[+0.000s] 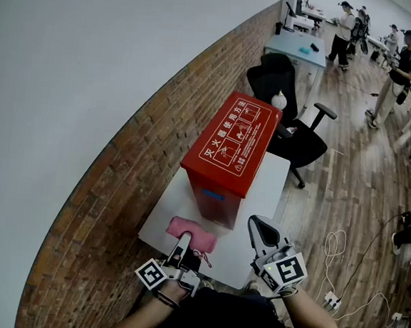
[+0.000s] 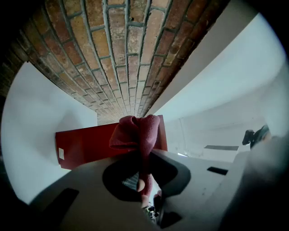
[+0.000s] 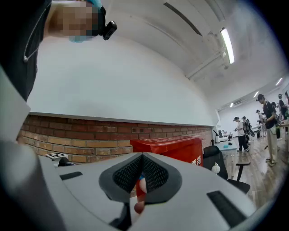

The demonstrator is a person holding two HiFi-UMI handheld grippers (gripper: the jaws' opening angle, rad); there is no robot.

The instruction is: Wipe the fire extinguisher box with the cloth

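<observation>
The fire extinguisher box is red, with a white-framed panel of diagrams and Chinese characters on its top face and a small blue tag low on its near end. It stands on a white worktop that runs beside a brick wall, taking up the middle and far part of the top. Just in front of the box's near end a pink cloth lies bunched on the worktop.

The left tongs reach into the cloth from the near edge. In the left gripper view they are clamped on the cloth, which bulges out past their tips, with the red box behind it.

The right tongs are held above the worktop's near right corner, apart from the box and the cloth. In the right gripper view they are pressed together with nothing between them, and the box shows beyond.

A black office chair stands past the worktop's far end. White cables lie on the wood floor to the right, and people stand far off among other desks.
</observation>
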